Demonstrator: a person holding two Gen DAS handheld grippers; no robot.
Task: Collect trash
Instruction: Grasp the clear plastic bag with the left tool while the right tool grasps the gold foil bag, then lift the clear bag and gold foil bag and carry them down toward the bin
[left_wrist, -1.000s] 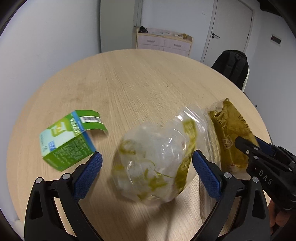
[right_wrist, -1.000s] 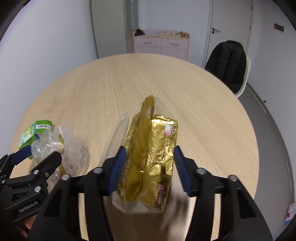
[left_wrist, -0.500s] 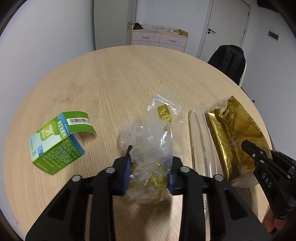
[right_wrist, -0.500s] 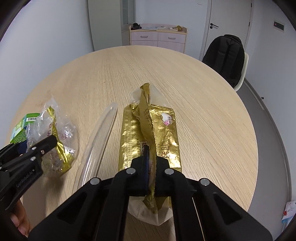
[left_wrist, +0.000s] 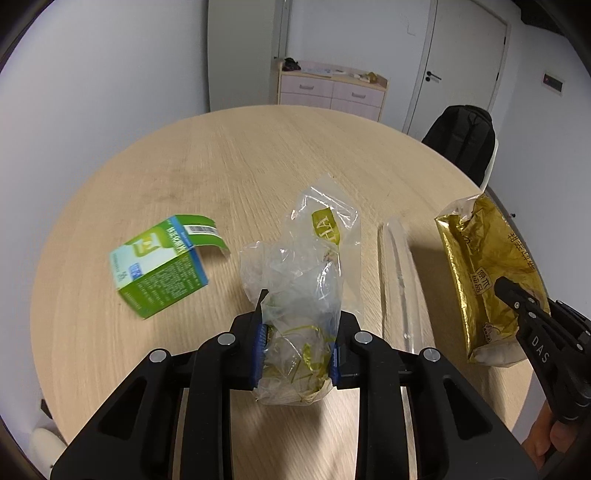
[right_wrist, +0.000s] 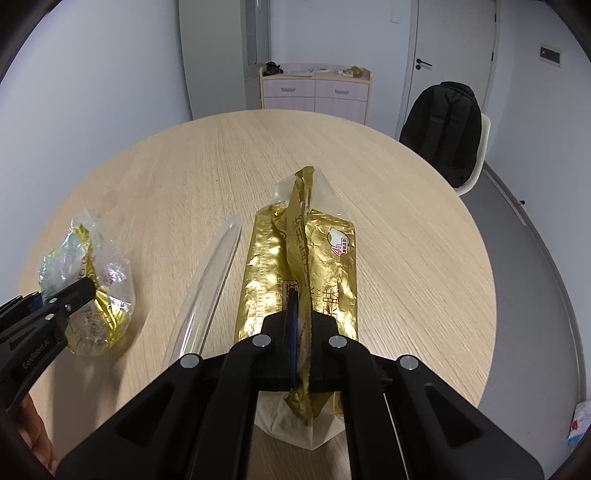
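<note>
1. Left wrist view: the left gripper has its jaws closed to a narrow gap on a crumpled clear bag, pads pressing both sides of its lower end. The bag bulges up and out in front of them, probably so it can be carried in one piece.
2. Right wrist view: the right gripper is pinched fully together on a raised fold of the gold packet. The foil is thin, so the jaws meet almost completely. Gripping the ridge rather than the flat face looks like the only way to get hold of a packet lying on the table.
3. Both pieces of trash seem just off or barely on the wood; I cannot tell which.
4. A clear tube lies untouched between the two loads, just beside the packet.
5. Only the left view shows the green carton, lying on its side with its flap open, left of the bag and apart from it. It is not yet collected.
6. Only the right view shows the packet's central fold and the pinch on it; the left view gives just its side.
7. No bin appears in either view.
</note>
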